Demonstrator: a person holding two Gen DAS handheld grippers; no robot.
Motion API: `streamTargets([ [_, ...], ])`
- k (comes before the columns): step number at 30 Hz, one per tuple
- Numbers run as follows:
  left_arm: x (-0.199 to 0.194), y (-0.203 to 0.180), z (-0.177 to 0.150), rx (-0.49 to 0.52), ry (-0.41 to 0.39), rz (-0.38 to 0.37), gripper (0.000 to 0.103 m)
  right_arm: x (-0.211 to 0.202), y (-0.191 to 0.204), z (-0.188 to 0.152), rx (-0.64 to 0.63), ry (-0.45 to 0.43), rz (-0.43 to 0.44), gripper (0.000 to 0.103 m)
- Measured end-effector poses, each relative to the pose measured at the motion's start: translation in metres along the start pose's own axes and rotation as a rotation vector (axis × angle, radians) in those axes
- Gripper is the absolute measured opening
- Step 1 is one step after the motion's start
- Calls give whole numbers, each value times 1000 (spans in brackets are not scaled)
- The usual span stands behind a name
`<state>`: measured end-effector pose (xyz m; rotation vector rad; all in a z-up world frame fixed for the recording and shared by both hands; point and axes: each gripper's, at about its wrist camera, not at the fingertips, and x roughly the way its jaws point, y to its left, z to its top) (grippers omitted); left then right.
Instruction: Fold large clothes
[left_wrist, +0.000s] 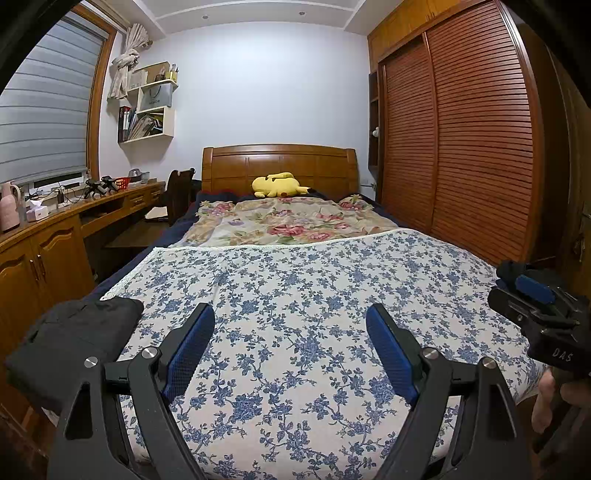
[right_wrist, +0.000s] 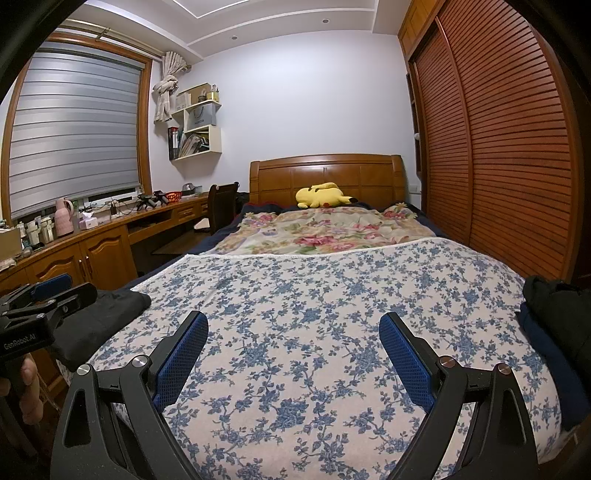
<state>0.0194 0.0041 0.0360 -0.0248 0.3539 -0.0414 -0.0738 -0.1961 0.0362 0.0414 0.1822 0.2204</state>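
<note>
On the blue-flowered bedspread (left_wrist: 295, 295), folded dark clothes (left_wrist: 74, 332) lay at the left edge, more dark clothes (right_wrist: 550, 317) at the right; my left claw (left_wrist: 290, 314) and right claw (right_wrist: 293, 321) hovered wide open, empty.

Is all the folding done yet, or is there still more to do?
Partly done, it seems. One dark folded garment lies at the bed's left edge. Nothing is in hand: the left gripper and right gripper are both open over the bare blue-flowered sheet. Still left, probably: a heap of dark clothes on the right edge, which looks unfolded.
</note>
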Motion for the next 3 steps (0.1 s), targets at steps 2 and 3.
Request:
streamTargets([
  [2, 0, 0, 0, -1, 0, -1, 85, 0, 0, 0, 1, 0, 0, 94],
  [3, 0, 0, 0, -1, 0, -1, 85, 0, 0, 0, 0, 0, 0, 94],
])
